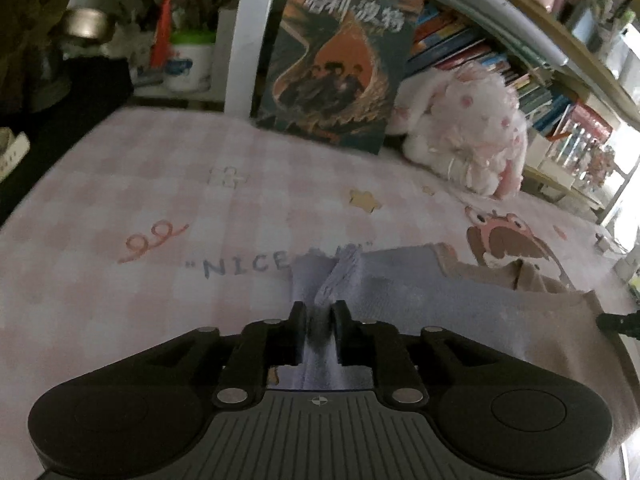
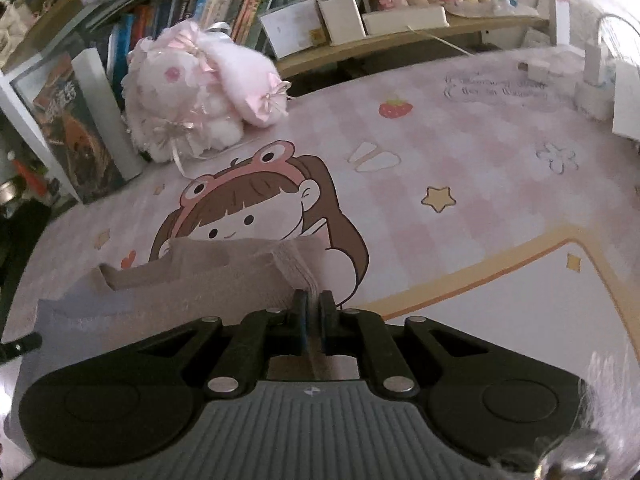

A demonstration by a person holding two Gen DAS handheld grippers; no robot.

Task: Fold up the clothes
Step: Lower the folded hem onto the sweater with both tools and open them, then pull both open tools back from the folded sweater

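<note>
— Clothes: where are they seen?
— A beige and lilac garment (image 2: 224, 280) is laid low in the frame on the pink worktop (image 2: 460, 152).
— How is it held?
— Its lilac edge is pinched by the left gripper (image 1: 319, 314). Its beige edge is pinched by the right gripper (image 2: 313, 300). A plush toy (image 2: 192, 92) is seen at upper left.

Left claw (image 1: 319, 312) pinches lavender cloth (image 1: 420, 304) over mat (image 1: 160, 184)
</note>
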